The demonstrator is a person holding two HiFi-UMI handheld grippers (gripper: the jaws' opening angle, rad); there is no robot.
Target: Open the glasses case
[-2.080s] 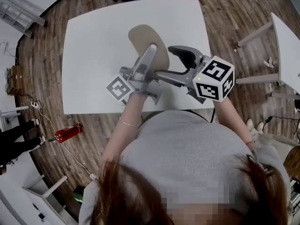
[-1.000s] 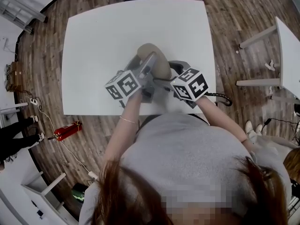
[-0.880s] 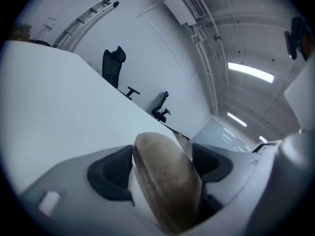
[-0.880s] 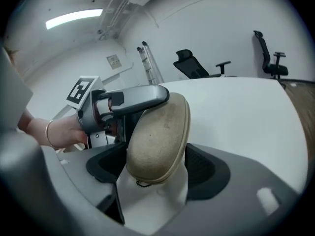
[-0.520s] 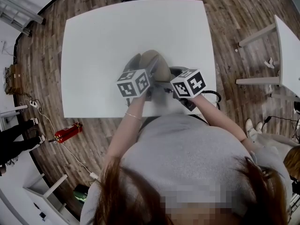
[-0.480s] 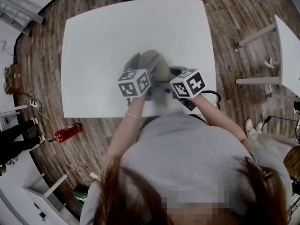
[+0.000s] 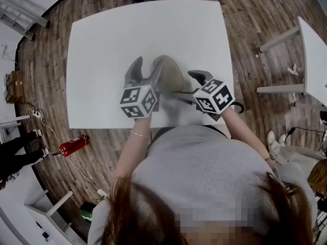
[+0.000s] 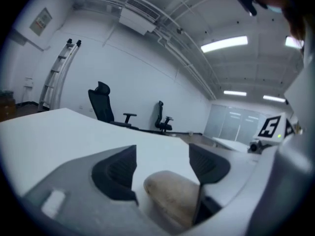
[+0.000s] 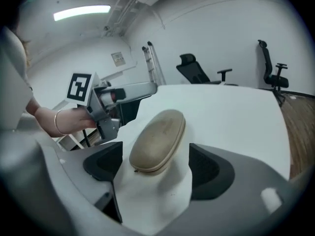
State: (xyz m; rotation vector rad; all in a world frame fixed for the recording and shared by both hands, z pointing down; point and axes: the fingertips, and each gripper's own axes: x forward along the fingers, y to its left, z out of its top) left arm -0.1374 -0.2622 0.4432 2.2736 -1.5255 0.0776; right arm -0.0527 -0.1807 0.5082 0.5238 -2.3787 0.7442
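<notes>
A beige, closed glasses case lies on the white table near its front edge. My left gripper comes at the case from the left. Its jaws are closing with the case's end between them; the case lies close to the right-hand pad and apart from the other. My right gripper sits at the case's right side. Its jaws are opening, and in the right gripper view the near end of the case lies between and just ahead of the pads, untouched.
The table's front edge runs just behind both grippers. A second white table stands to the right on the wooden floor. A red fire extinguisher lies on the floor at the left. Office chairs stand beyond the table.
My left gripper has rolled, and its marker cube has swung down and to the left, with both jaws now showing beside the case. The right gripper has drawn slightly right, off the case.
</notes>
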